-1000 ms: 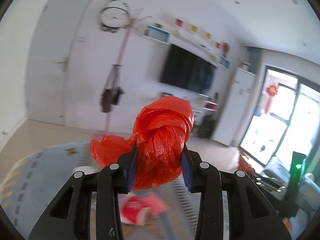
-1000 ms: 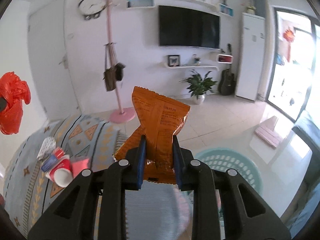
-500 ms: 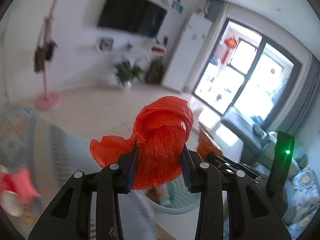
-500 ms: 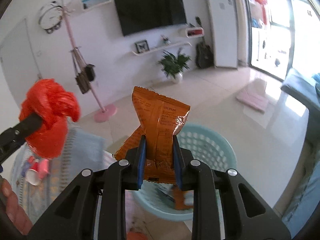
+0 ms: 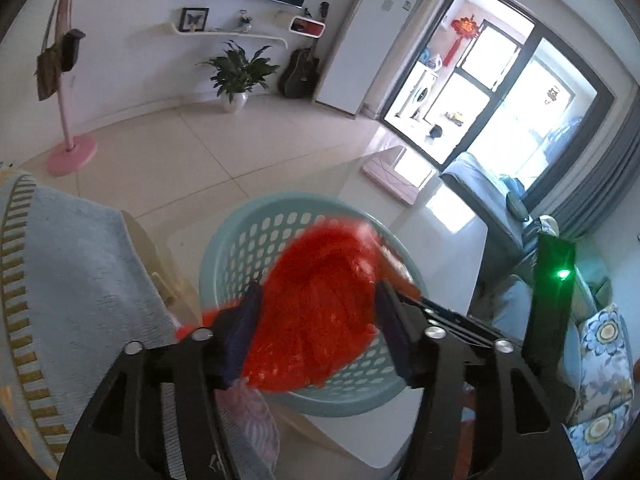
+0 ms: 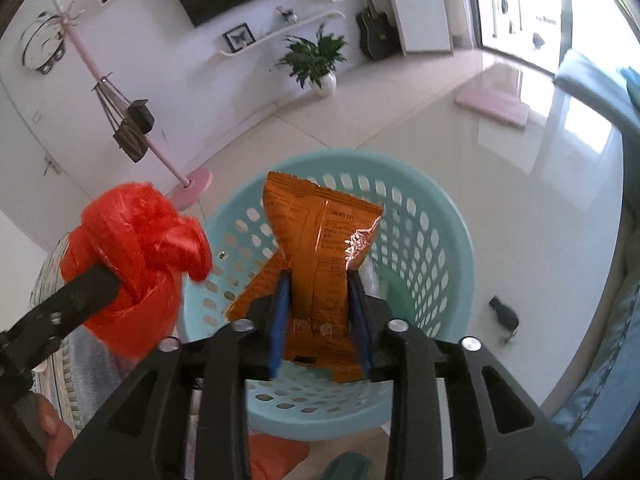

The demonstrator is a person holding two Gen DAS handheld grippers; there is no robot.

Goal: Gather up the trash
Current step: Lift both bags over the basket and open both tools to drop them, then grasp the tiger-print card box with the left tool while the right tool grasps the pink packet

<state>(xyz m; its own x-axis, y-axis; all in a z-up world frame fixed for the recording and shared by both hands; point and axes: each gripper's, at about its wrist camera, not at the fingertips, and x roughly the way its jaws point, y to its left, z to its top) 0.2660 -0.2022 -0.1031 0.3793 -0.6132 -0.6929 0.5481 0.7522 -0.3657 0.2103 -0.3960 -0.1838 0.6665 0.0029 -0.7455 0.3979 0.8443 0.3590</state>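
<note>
Now the drop: both jaws have just been opening, left gripper (image 5: 316,320) around the red bag (image 5: 320,300), right gripper (image 6: 320,312) around the orange packet (image 6: 320,248), over the basket (image 6: 448,216) at frame centre; next, spread wider.

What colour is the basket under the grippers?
Pale teal, with perforated walls; the basket shows best in the right wrist view.

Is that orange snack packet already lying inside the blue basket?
No, the orange snack packet stands upright between the right gripper's fingers, above the blue basket.
</note>
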